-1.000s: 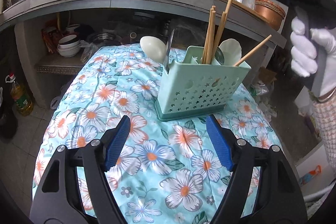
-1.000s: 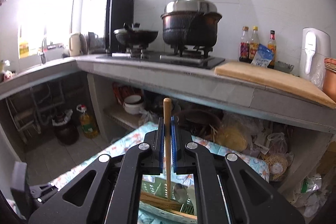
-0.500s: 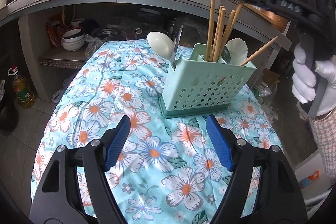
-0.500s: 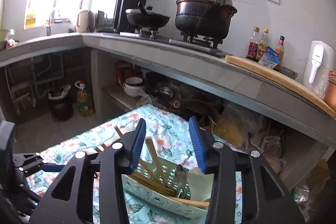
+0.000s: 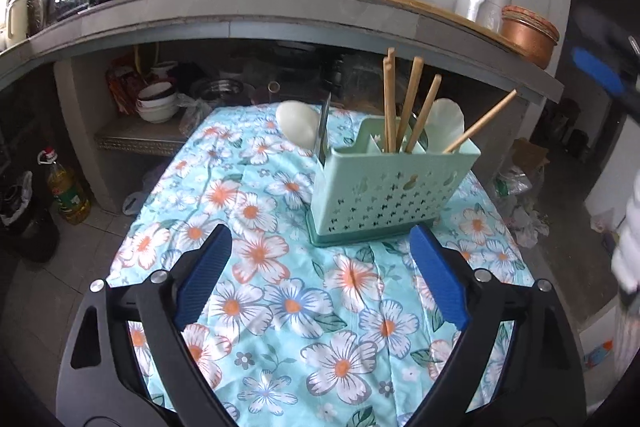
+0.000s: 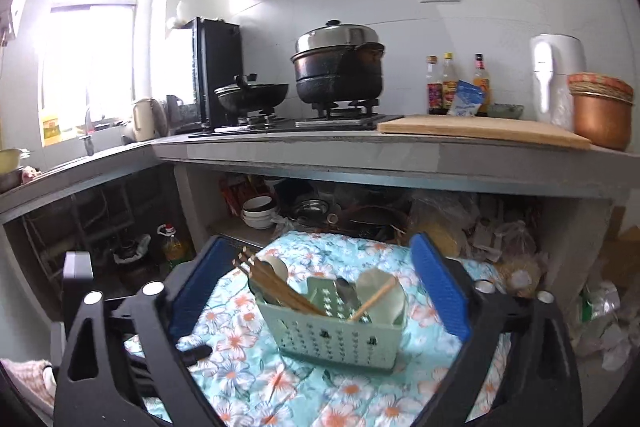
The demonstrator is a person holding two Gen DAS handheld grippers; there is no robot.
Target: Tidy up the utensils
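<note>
A table covered by a turquoise flower-print cloth (image 5: 280,307) is seen below a grey kitchen counter (image 6: 360,151). On the cloth stands a mint-green perforated plastic utensil caddy (image 5: 384,187), holding wooden chopsticks (image 5: 412,103) and pale spoons (image 5: 448,119). The left gripper (image 5: 320,283) and the right gripper (image 6: 316,291) are both opening, nothing being gripped between the blue pads.

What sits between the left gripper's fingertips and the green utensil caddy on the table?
Nothing but bare floral tablecloth separates the opening left gripper from the utensil caddy, shown in the left wrist view.
</note>
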